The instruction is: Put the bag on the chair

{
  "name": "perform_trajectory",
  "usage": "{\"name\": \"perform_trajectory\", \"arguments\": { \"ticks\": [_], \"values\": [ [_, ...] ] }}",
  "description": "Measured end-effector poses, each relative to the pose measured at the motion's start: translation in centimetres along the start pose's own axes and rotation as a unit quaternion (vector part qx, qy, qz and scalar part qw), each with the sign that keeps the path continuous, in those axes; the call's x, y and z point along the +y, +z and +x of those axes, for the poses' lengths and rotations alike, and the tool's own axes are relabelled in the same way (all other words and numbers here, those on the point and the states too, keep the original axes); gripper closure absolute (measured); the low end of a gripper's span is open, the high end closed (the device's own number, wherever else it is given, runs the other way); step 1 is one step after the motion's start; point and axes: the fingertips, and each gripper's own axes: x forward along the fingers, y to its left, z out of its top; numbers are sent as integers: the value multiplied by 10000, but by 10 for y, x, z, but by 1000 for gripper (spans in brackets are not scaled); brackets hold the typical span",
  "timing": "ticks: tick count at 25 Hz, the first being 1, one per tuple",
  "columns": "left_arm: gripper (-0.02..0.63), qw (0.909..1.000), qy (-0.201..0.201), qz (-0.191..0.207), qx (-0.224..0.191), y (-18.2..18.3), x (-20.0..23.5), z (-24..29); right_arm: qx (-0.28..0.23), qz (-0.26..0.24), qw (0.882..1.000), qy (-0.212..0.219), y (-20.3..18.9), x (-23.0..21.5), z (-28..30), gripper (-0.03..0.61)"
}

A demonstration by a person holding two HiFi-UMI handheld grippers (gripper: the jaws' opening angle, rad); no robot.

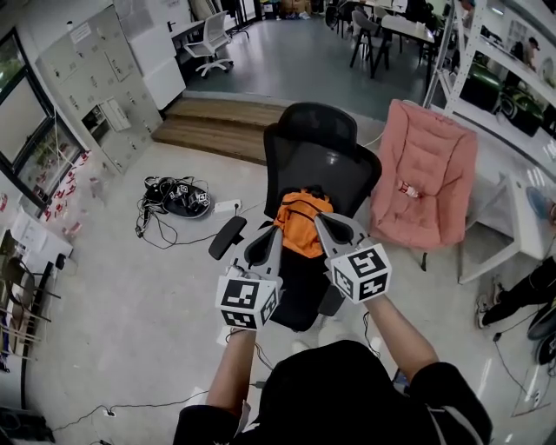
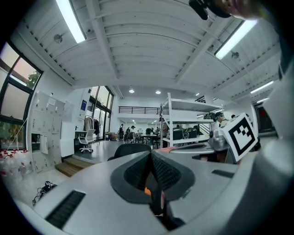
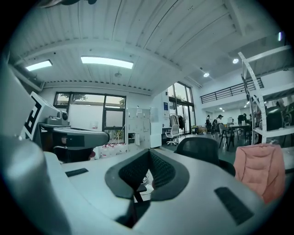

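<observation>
Grey floor (image 1: 130,287) and the black chair (image 1: 321,161) lie below us. Our head view shows the orange bag (image 1: 300,224) hanging between the left gripper (image 1: 276,231) and the right gripper (image 1: 320,220). Only their own views show the shut jaws: orange pinched in the left, the bag's black strap (image 3: 135,196) in the right.

A pale grey floor (image 1: 113,287) runs back to a low wooden step (image 1: 217,126). Grey lockers (image 1: 87,78) line the left wall beside a dark-framed window (image 1: 26,130). A tangle of cables (image 1: 174,204) lies on the floor near the lockers. A white office chair (image 1: 211,42) stands beyond the step, with dark tables (image 1: 404,26) farther back. A pink padded chair (image 1: 430,174) sits beside a white metal shelving rack (image 1: 495,69) on the right. Strip lights (image 2: 69,20) run along the ribbed white ceiling (image 2: 138,50), and a railed mezzanine (image 2: 138,109) crosses the far end.
</observation>
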Motion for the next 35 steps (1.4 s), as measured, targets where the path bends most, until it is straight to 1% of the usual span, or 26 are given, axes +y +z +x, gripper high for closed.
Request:
{"name": "perform_trajectory", "arguments": {
  "ticks": [3,6,10,15,22,31,35],
  "values": [
    [601,10000,1,-72,-49,2,-6,-2,-48,11,10000,1,3,-2,-8,577],
    [601,10000,-18,-8,-71,5,-15,0,-98,2,10000,-12,6,-7,-14,577],
    [601,10000,-44,-1,-67,12,-32,8,-261,-2,9996,110,18,-16,-28,577],
    [601,10000,81,-1,-24,17,-54,10,-249,-79,9994,212,24,-23,-49,577],
    [601,9996,248,-43,-121,28,-87,2,-218,-99,9995,225,32,-34,-80,577],
    [601,9991,428,-14,-58,21,-109,-13,-305,-65,9985,454,33,-27,-105,577],
    [601,9988,491,-56,-37,14,-118,-17,-305,-81,9981,535,27,-26,-113,577]
  ]
}}
